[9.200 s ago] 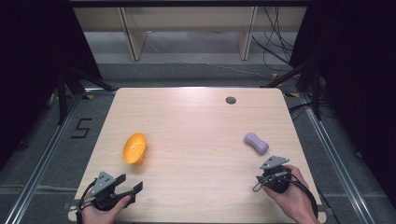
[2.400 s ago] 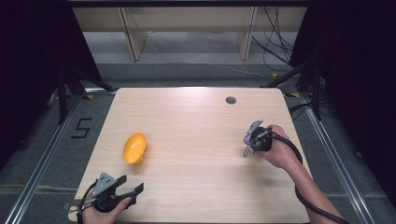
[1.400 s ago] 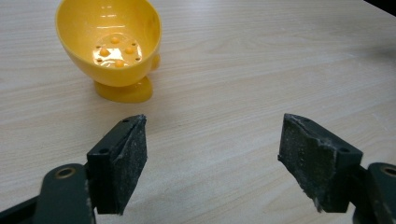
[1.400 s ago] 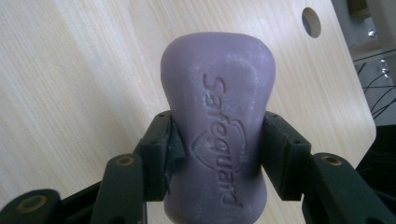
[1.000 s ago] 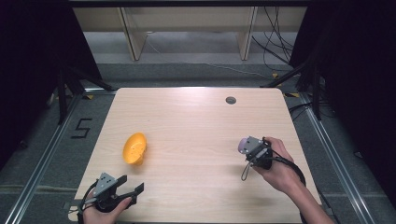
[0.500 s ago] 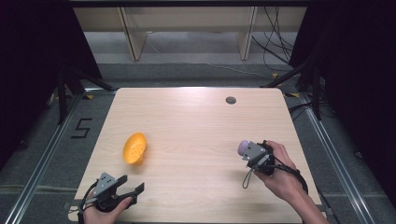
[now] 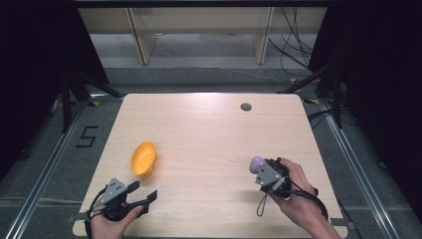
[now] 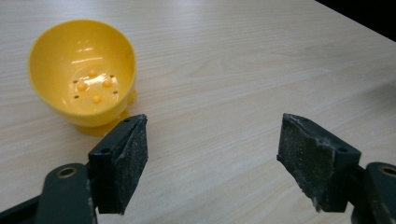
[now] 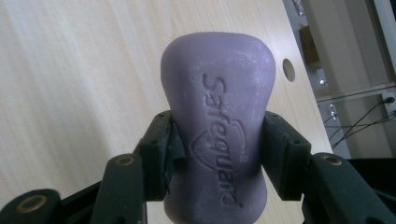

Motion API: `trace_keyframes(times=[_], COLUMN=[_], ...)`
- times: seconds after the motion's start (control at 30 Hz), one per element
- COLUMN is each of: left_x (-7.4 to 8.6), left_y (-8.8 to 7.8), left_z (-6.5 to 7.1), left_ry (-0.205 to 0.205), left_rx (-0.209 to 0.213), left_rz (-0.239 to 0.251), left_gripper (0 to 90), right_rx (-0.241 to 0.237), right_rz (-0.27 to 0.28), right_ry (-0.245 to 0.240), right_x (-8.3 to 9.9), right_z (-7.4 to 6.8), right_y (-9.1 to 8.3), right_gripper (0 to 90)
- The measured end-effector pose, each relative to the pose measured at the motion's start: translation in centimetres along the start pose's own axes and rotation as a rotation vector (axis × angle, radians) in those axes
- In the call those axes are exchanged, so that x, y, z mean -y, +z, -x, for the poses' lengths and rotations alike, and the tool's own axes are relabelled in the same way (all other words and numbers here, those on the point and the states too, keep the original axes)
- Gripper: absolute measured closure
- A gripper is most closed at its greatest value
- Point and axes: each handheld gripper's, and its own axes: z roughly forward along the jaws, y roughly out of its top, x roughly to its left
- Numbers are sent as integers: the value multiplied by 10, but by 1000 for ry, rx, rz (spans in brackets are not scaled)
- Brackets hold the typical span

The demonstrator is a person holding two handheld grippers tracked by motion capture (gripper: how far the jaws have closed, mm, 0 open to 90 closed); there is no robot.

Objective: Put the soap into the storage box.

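Right tool (image 9: 215, 154) we keep clamped on the purple soap bar (image 9: 218, 116) above the table (image 7: 209, 134); left tool (image 8: 212, 154) gapes beside the yellow bowl (image 8: 81, 70).

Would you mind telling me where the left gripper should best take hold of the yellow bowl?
Grip the yellow bowl by its thin rim, probably at the near edge. It lies tipped on the table, its mouth facing the open left gripper, so one jaw can slip inside and one outside.
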Motion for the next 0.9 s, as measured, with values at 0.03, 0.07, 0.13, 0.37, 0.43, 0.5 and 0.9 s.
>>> trace_keyframes(times=[0.03,0.07,0.13,0.37,0.43,0.5,0.9], left_x=[-3,-5,-11,-34,-41,-47,-79], left_y=[1,3,6,18,22,24,41], left_z=[1,3,7,27,32,38,63], left_ry=[4,9,19,65,81,94,160], left_rx=[11,23,49,104,125,124,206], left_rz=[-1,-5,-3,-1,-2,-11,-13], left_gripper=[234,233,233,238,239,239,239], right_rx=[-9,-12,-12,-12,-5,-11,4], right_rz=[9,5,15,38,36,50,59], right_ry=[-4,5,-4,-14,-26,-13,-13], right_x=[-1,-1,-3,-5,-5,-5,-4], right_z=[-2,-6,-10,-22,-24,-28,-31], right_y=[-1,-2,-3,-7,-7,-7,-9], right_gripper=[504,504,504,504,503,504,503])
